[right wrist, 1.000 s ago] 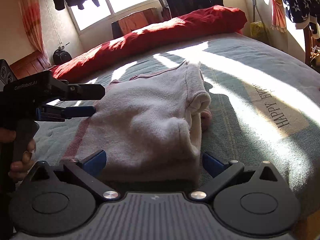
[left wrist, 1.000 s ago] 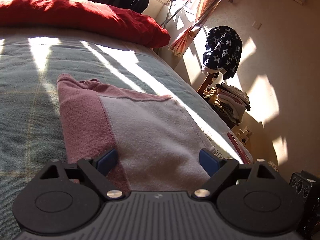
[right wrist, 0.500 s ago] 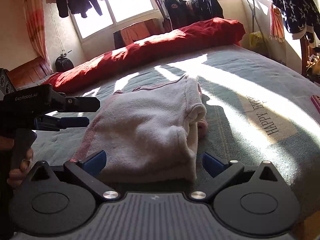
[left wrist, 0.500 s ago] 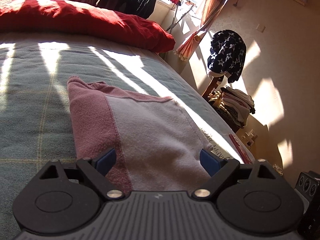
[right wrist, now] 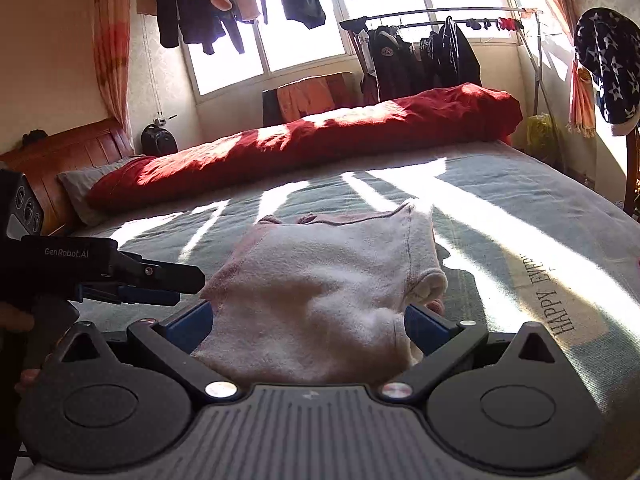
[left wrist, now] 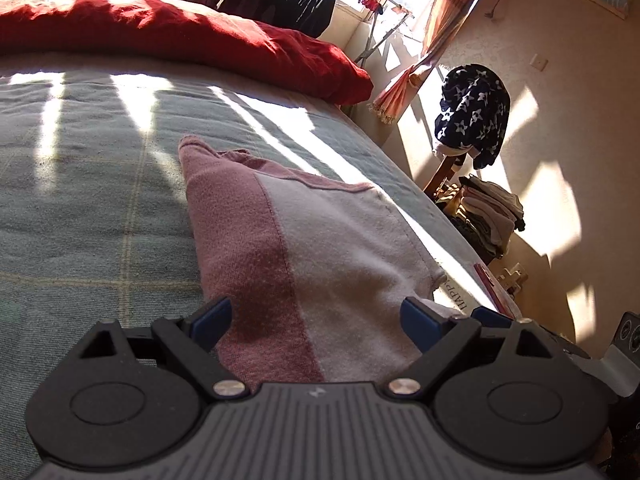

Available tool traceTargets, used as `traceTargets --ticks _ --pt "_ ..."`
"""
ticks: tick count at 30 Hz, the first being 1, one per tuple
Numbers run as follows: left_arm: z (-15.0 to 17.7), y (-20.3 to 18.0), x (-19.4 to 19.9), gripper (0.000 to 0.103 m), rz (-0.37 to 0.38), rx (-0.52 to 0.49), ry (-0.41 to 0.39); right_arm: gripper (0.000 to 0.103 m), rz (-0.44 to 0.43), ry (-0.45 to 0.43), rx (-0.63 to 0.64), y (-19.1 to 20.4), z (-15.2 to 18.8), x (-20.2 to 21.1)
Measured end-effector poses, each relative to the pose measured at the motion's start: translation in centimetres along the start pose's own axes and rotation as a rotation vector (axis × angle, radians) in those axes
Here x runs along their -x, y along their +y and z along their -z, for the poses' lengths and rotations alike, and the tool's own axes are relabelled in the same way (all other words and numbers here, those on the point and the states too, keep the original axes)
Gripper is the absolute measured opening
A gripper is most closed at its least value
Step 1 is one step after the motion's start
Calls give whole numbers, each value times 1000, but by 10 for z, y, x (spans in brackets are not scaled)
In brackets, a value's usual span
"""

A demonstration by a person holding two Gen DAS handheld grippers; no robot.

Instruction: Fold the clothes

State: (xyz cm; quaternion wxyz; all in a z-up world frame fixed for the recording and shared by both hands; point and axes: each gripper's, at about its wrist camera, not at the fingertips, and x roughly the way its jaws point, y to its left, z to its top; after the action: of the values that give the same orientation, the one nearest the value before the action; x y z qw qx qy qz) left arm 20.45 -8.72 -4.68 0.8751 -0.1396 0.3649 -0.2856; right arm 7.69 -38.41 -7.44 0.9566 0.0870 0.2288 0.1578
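A folded pink-and-white fleece garment [left wrist: 320, 248] lies flat on the grey-green bed cover [left wrist: 88, 208]. My left gripper [left wrist: 316, 320] hovers at its near end, open, its blue pads wide apart and touching nothing. In the right wrist view the same garment [right wrist: 332, 272] shows its white side, with a rolled sleeve on its right edge. My right gripper [right wrist: 306, 326] is open over the near hem, and its pads do not press the cloth. The left gripper [right wrist: 180, 288] reaches in from the left, beside the garment, with a hand on its grip.
A long red duvet roll [right wrist: 320, 140] lies across the far side of the bed. A clothes rack [right wrist: 420, 48] stands by the window. A chair with stacked clothes [left wrist: 488, 216] and a star-patterned garment [left wrist: 472, 116] stands past the bed's right edge. The wooden headboard [right wrist: 68, 152] is at the left.
Both grippers have drawn back a little from the garment, which has stayed put. The right view has tipped upward, showing more of the window. Both grippers stayed open.
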Motion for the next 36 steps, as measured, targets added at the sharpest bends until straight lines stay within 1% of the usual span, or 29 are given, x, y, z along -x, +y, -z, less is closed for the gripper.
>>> traceTargets --ticks 2,4,6,8,11,13,17,19,21,25,27,31,33,36 --pt "1 3 2 91 1 12 5 103 7 6 34 8 -3 -8" --pt "2 6 2 91 -7 10 12 103 -7 22 74 15 -2 -16" --pt "2 5 2 91 -13 6 13 103 -11 61 60 14 5 -24" --pt "2 4 2 91 -19 1 13 103 0 127 11 6 15 -32" --pt "2 -2 -1 91 -17 -32 23 103 -10 123 -30 -1 27 -26" --pt "1 -8 -3 91 -21 -61 34 103 -13 110 -42 0 24 -18" --pt "4 -28 -3 91 -56 -181 31 103 -15 73 -79 -4 19 0" --pt "7 -39 0 91 -81 -260 26 103 13 63 -96 -9 20 10" --pt "12 -46 1 91 -113 -327 22 103 43 59 -114 -15 21 17" --pt "22 -56 -2 91 -193 -405 28 103 60 44 -187 -30 25 28" --pt "30 -62 -4 91 -227 -466 33 103 60 31 -212 -35 26 33" --pt "49 -76 -5 91 -259 -631 43 103 57 23 -219 -38 23 36" --pt "57 -81 -7 91 -291 -704 47 103 58 19 -220 -38 22 36" --pt "64 -85 -10 91 -310 -757 51 103 54 23 -220 -37 23 35"
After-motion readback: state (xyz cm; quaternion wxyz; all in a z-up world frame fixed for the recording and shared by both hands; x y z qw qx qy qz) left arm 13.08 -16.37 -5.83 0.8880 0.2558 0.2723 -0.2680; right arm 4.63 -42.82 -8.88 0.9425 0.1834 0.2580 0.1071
